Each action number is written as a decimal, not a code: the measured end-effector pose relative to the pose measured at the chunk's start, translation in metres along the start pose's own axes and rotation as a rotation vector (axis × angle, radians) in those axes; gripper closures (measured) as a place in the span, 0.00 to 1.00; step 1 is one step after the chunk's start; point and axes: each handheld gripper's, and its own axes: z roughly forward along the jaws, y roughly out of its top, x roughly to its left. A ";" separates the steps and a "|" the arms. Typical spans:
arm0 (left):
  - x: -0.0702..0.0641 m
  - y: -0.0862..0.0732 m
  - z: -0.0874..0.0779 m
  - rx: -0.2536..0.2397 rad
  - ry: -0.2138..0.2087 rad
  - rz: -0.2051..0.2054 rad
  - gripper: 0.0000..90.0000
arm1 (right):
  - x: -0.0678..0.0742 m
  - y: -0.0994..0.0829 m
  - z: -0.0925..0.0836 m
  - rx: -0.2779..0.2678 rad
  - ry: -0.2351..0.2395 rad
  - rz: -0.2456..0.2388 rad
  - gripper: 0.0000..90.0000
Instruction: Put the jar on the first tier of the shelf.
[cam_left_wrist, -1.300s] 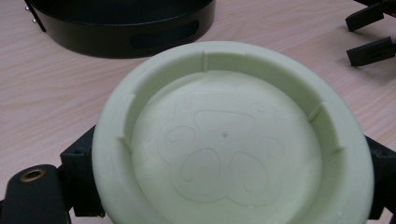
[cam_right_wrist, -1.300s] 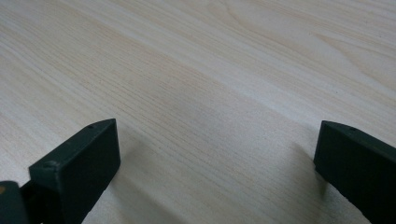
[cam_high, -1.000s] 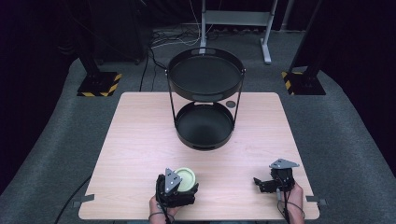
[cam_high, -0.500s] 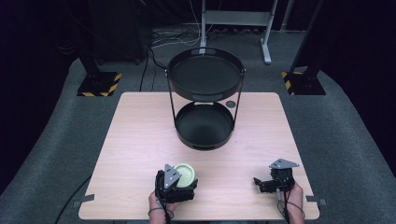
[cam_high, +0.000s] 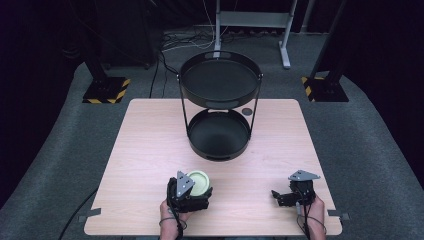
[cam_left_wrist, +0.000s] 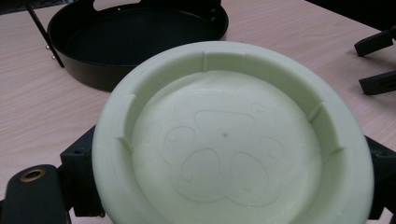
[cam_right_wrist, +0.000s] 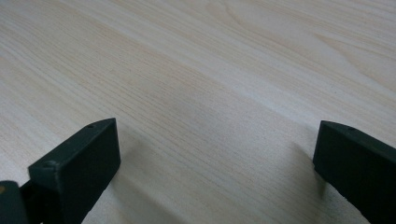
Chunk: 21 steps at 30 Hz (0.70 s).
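The left tool (cam_high: 192, 192) is clamped on a pale green lid (cam_high: 198, 182), which sits at the near edge of the bench (cam_high: 150, 150), left of centre. In the high view the tool body and its grey plate cover the lid's near-left part; the person's left hand (cam_high: 170, 215) is partly cut off by the bottom edge.

In the left gripper view the lid (cam_left_wrist: 229, 135) appears hollow side up, with a raised rim, short ribs inside the rim and a faint embossed outline on its floor. The lid hides most of both jaws; black jaw parts protrude at its left and right flanks. Its lower edge is cut off. Behind it lies the lower tray (cam_left_wrist: 135, 32) of the two-tier black stand (cam_high: 220, 107); the upper tray is out of frame here.

The right tool (cam_high: 287, 196) is at the near right of the bench, well apart from the lid. In the right gripper view its jaws stand wide apart, with bare wood grain between them. The same tool's two jaw tips show at the right edge of the left gripper view, partly cut off.
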 end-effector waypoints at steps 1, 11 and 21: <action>0.000 0.001 0.000 0.001 0.000 0.000 0.12 | 0.000 0.000 0.000 0.000 0.000 0.000 0.00; 0.004 0.008 0.005 -0.002 0.001 0.008 0.13 | 0.000 0.000 0.000 0.000 -0.001 -0.001 0.00; 0.007 0.013 0.009 0.001 0.004 0.011 0.13 | 0.000 0.000 0.000 0.000 -0.001 -0.001 0.00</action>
